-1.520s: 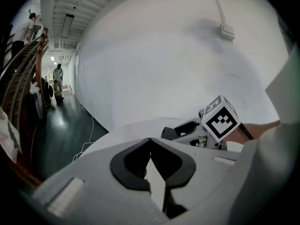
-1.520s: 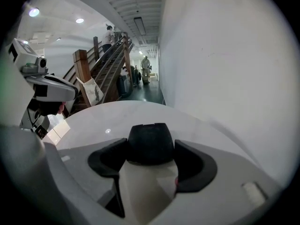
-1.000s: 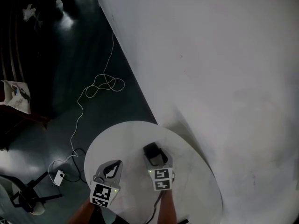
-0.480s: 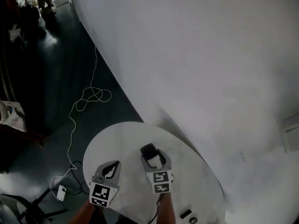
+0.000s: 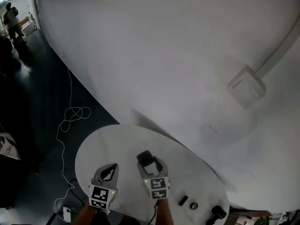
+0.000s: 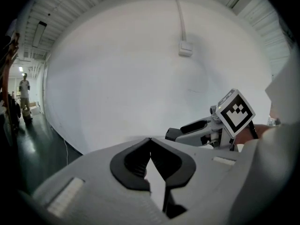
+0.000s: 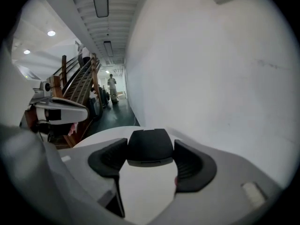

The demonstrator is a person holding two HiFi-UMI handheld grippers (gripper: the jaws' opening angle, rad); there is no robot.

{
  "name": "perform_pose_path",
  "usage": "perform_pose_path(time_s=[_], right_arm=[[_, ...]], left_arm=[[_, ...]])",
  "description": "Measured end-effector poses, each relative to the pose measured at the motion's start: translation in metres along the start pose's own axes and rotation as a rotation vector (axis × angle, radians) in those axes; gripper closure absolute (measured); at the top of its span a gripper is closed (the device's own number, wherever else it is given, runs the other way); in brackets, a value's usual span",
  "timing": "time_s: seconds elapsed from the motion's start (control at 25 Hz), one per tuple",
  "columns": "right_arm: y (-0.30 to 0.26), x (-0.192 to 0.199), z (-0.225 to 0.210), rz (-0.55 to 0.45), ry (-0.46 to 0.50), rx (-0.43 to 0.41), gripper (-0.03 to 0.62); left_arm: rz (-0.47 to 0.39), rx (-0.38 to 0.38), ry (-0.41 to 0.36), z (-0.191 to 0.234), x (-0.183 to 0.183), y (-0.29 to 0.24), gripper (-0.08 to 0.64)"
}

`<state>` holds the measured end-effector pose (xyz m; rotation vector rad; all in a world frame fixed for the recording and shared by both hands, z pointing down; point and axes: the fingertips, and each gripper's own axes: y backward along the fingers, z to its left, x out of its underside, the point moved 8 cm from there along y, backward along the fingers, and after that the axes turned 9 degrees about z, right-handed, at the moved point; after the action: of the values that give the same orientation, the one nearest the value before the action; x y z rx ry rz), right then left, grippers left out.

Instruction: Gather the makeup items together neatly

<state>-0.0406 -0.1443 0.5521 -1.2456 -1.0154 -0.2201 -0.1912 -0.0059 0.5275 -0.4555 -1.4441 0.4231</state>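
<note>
Grey plastic, two grippers, nearest me at the bottom of the head view. Each is held from behind by one hand: left hand [image 5: 87, 214], right hand [image 5: 164, 211]. Both point away from me toward the wall, side by side and apart.

Left gripper [image 5: 109, 171]: jaws closed tip to tip. I can see its pads meeting in its own view, with nothing between them.

Right gripper [image 5: 150, 162]: jaws held partway apart and clamped on one black makeup case [image 5: 146, 156], a pad on each side. In the right gripper view the case [image 7: 150, 146] fills the gap between the pads, with tabletop showing below it. I cannot tell whether it touches the table.

One round white table [image 5: 112, 142] under both grippers.

I count three more small items at its near right edge, well apart from the held case:
- a small black piece [image 5: 183, 200]
- a small round piece [image 5: 193, 205] just beside it
- a larger dark round item [image 5: 218, 213] at the rim

All three are too small to name more closely.

Beyond the table is dark floor, with one white cable [image 5: 70, 116] lying looped on it. On the white wall [image 5: 154, 55] is one square wall box [image 5: 246, 86]. One person [image 5: 11, 18] stands far down the corridor.
</note>
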Motion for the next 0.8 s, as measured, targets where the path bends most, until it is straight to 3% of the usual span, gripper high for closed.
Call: perform_pose_path(time_s=[0.8], right_arm=[[0.14, 0.116, -0.035, -0.046, -0.403, 0.364, 0.278]], left_arm=[[0.031, 0.346, -0.219, -0.122, -0.008, -0.021, 0.549]])
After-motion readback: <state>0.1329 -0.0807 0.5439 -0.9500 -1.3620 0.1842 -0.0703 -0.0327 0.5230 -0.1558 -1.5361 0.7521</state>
